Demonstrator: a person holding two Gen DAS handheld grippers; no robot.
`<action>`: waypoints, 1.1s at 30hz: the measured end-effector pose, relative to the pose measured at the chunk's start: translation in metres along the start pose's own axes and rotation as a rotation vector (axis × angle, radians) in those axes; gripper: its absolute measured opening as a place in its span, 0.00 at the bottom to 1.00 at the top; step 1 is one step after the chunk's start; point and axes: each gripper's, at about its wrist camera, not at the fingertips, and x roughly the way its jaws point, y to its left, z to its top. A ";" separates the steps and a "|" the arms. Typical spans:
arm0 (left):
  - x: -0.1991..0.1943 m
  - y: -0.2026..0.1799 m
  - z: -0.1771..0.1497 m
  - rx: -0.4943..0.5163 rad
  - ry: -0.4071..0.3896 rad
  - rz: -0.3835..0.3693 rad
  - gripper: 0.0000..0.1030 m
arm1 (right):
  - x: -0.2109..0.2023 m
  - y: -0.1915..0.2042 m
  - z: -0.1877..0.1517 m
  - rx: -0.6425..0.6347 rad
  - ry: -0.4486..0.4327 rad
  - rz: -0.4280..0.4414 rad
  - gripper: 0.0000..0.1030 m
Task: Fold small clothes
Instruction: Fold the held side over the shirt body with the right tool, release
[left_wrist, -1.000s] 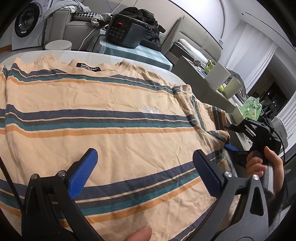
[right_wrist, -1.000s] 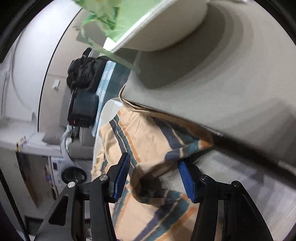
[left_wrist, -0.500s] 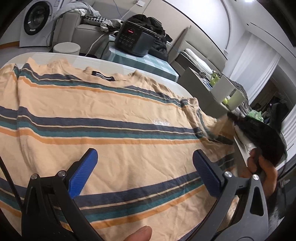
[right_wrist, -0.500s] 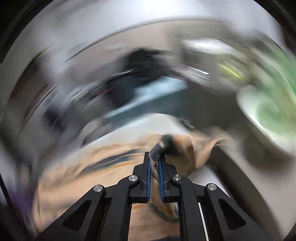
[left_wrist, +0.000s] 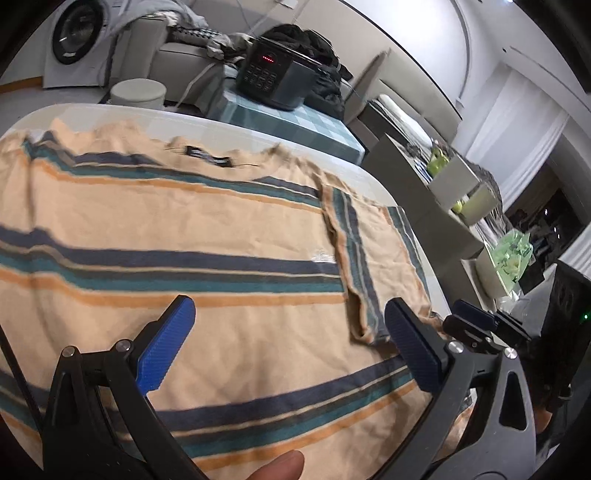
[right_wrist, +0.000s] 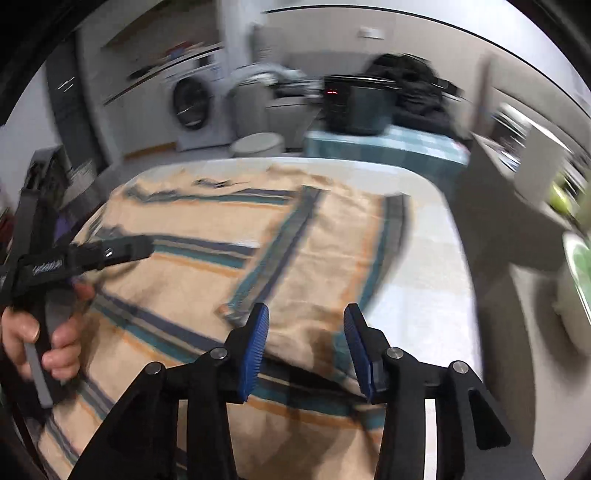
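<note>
A peach T-shirt (left_wrist: 207, 236) with navy, teal and orange stripes lies spread on the white table (left_wrist: 354, 173). Its right sleeve (left_wrist: 369, 254) lies folded inward over the chest. My left gripper (left_wrist: 288, 343) hovers open above the shirt's lower part, nothing between its blue pads. In the right wrist view the shirt (right_wrist: 207, 273) fills the table and the folded sleeve (right_wrist: 325, 258) lies just ahead of my right gripper (right_wrist: 306, 347). Its jaws are opening and the pads stand apart over the sleeve's edge without pressing it. The left gripper (right_wrist: 140, 249) shows at the left, held by a hand (right_wrist: 40, 343).
Beyond the table stand a dark appliance (left_wrist: 273, 77) on a checked cloth, a sofa with clothes, a round stool (left_wrist: 136, 94) and a washing machine (left_wrist: 74, 37). Grey shelves with green items (left_wrist: 513, 258) stand close on the right. Bare table (right_wrist: 424, 295) lies right of the shirt.
The right gripper pinched the sleeve that hung off the table's right edge, carried it inward over the shirt and let go. The left gripper barely moved.
</note>
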 end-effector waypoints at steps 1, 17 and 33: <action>0.008 -0.007 0.002 0.015 0.017 -0.004 0.99 | -0.002 -0.015 -0.003 0.076 0.003 -0.003 0.42; 0.056 -0.055 -0.011 0.070 0.150 -0.010 0.98 | 0.009 -0.064 -0.045 0.233 0.121 0.067 0.08; 0.023 -0.037 -0.017 0.081 0.125 0.030 0.99 | 0.009 -0.053 -0.025 0.292 0.084 0.057 0.40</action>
